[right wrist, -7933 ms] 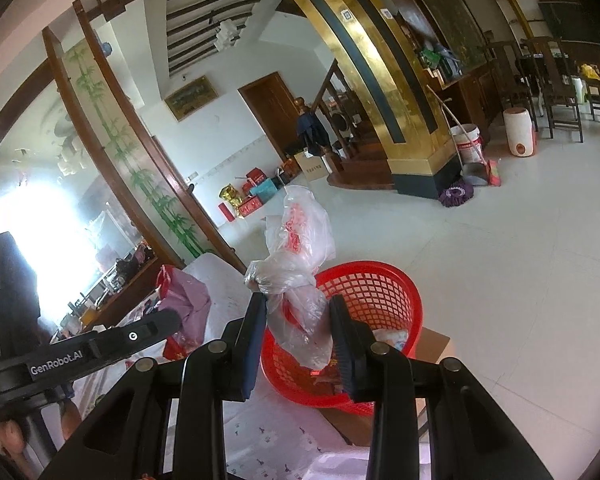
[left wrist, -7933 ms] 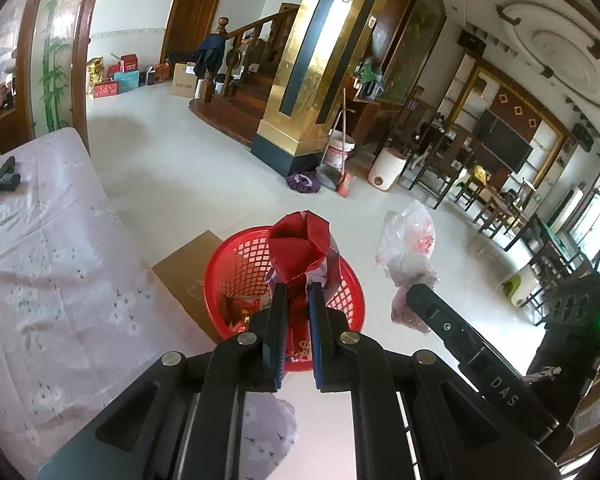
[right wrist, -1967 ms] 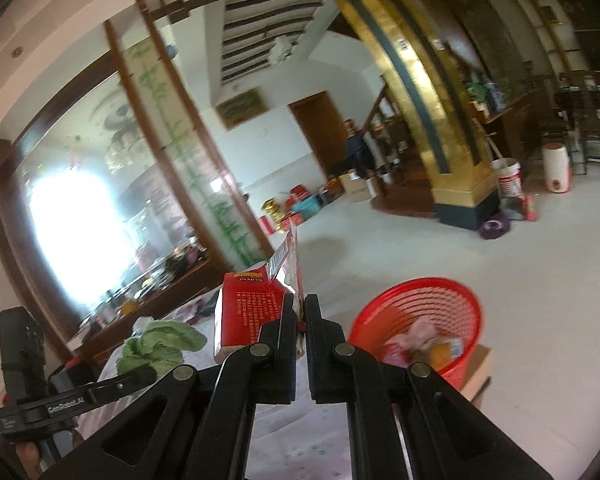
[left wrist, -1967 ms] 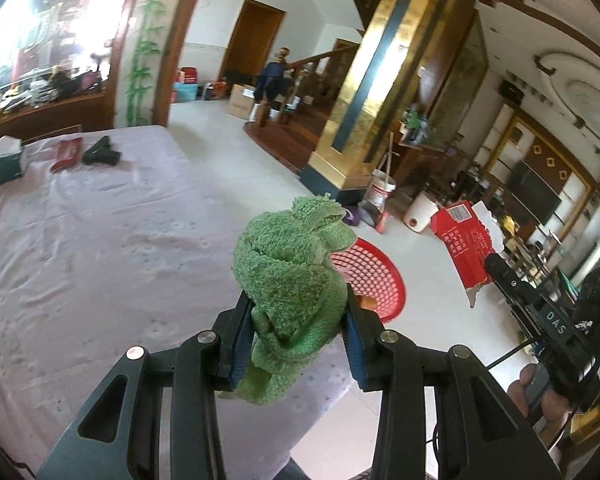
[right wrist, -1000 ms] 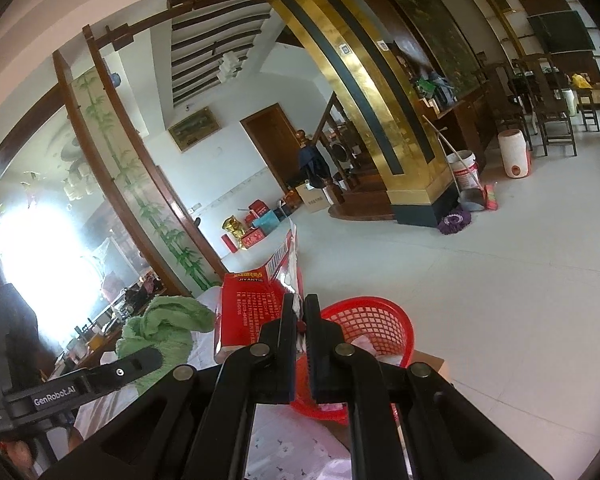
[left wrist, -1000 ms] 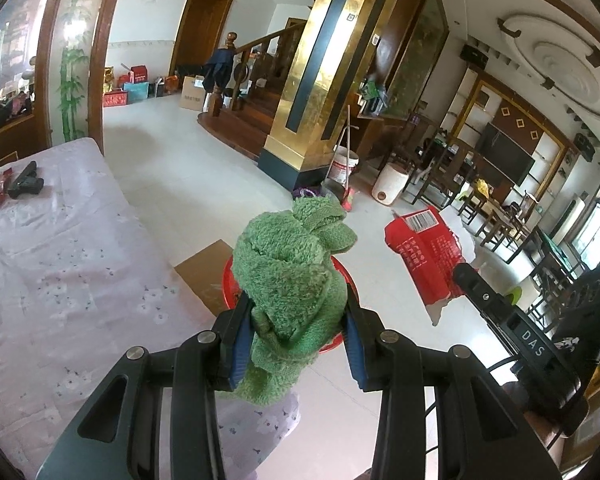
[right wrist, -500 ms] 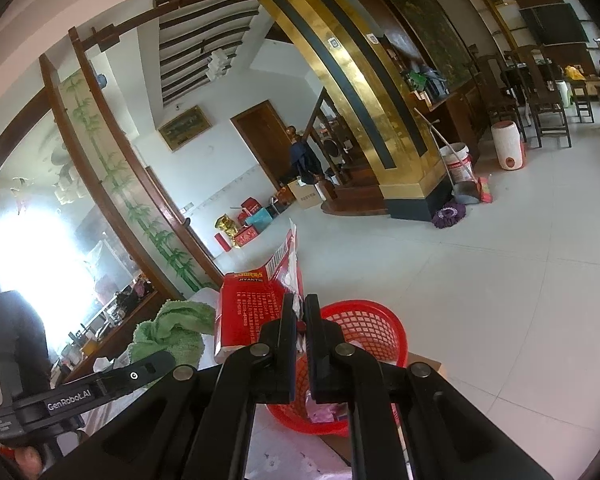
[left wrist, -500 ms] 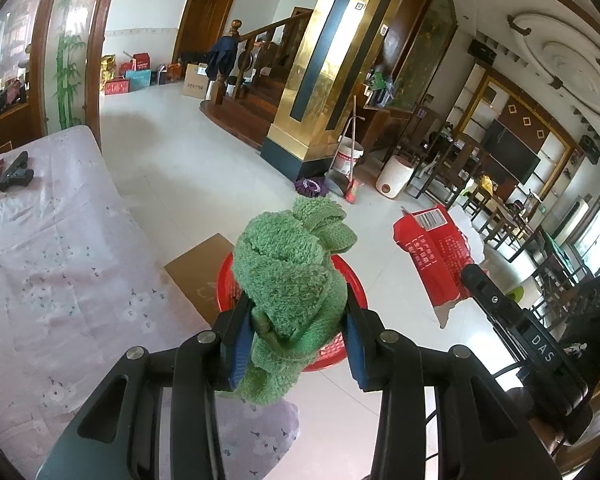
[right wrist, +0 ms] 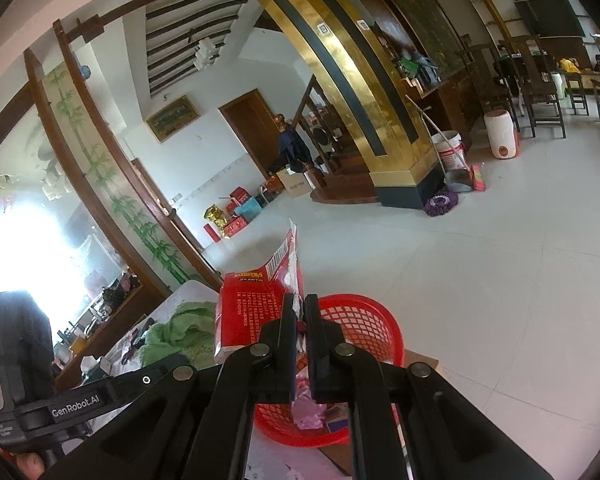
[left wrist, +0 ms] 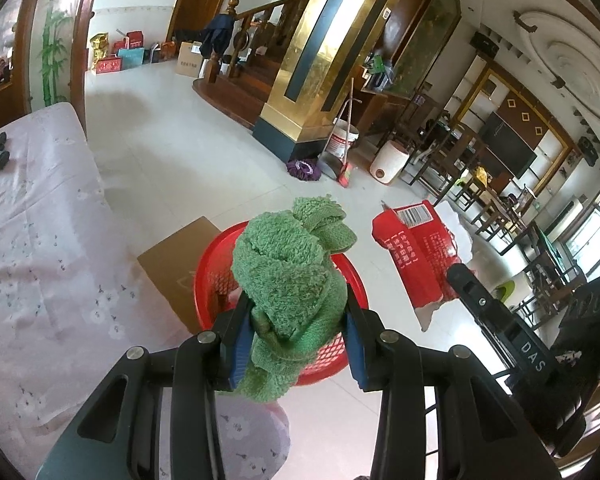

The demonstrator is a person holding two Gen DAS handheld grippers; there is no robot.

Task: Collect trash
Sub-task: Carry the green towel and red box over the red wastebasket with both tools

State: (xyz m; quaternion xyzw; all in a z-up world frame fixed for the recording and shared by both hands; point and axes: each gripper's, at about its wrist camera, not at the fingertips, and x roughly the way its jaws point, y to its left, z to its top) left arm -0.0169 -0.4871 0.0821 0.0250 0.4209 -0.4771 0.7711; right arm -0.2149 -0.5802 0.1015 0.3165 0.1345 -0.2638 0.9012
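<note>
My left gripper (left wrist: pixel 298 320) is shut on a bunched green towel (left wrist: pixel 292 276), held right above the red mesh basket (left wrist: pixel 216 276) on the floor. My right gripper (right wrist: pixel 299 320) is shut on the edge of a torn red paper packet (right wrist: pixel 252 312), over the near rim of the same red basket (right wrist: pixel 364 324). In the left wrist view that red packet (left wrist: pixel 416 256) hangs to the right of the basket, with the right gripper's body (left wrist: pixel 500 332) below it. The right wrist view shows the green towel (right wrist: pixel 180 332) and the left gripper's body (right wrist: pixel 80 400) at lower left. Pink trash (right wrist: pixel 310 408) lies in the basket.
A table with a pale floral cloth (left wrist: pixel 32 248) fills the left. A flat cardboard sheet (left wrist: pixel 176 264) lies under the basket. Across the white tiled floor stand a gold pillar (left wrist: pixel 312 72), a bucket with a broom (left wrist: pixel 342 140), a white stool (left wrist: pixel 388 160) and dark chairs (left wrist: pixel 480 184).
Both grippers have moved forward and down toward the basket, which now looks larger and nearer. The towel and the red packet stay gripped as before.
</note>
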